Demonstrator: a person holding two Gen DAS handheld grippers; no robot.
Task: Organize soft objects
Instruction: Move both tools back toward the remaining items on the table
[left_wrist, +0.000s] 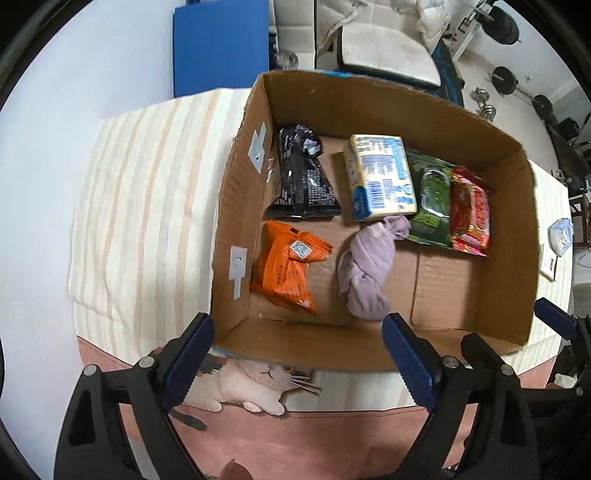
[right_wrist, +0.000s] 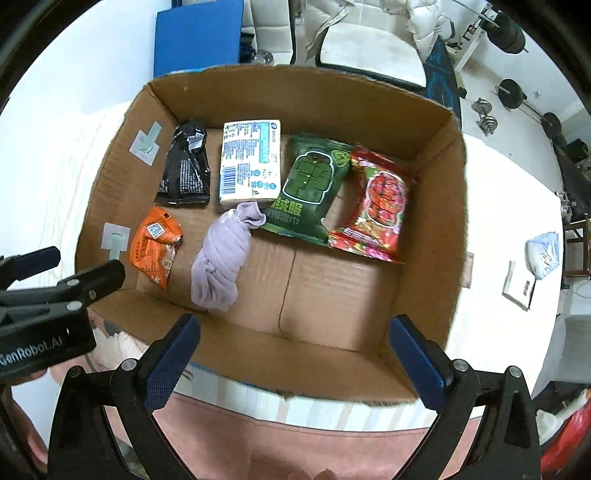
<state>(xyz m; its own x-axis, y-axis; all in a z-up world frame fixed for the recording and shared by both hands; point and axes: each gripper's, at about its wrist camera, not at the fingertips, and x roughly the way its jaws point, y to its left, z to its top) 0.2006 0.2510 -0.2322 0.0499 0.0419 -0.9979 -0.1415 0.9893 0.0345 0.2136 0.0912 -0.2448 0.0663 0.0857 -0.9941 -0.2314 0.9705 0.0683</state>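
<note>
An open cardboard box sits on a worktop covered by a cream cloth with pale orange stripes. Along the far side of the box floor lie four packs in a row: at the left a black pouch, then a white and blue tissue pack, then a green wipes pack, and at the right a red wipes pack whose left edge overlaps or touches the green one. Nearer, by the left wall, lies an orange snack bag, crumpled. Just right of it lies a knotted lilac cloth, its far tip touching the near edge of the tissue pack. The near right part of the box floor is bare cardboard.

The left hand-held gripper hangs over the near left corner of the box, its blue-padded fingers spread wide and holding nothing; the near wall shows between them. The right hand-held gripper hovers above the near wall further right, likewise spread apart and empty. In the right wrist view the left hand-held gripper shows at the left edge, outside the box.

Outside the box, on the worktop at the right, lie a small pale blue pack and a flat white card. Beyond the worktop stand a blue panel, a white chair and barbell weights on the floor.
</note>
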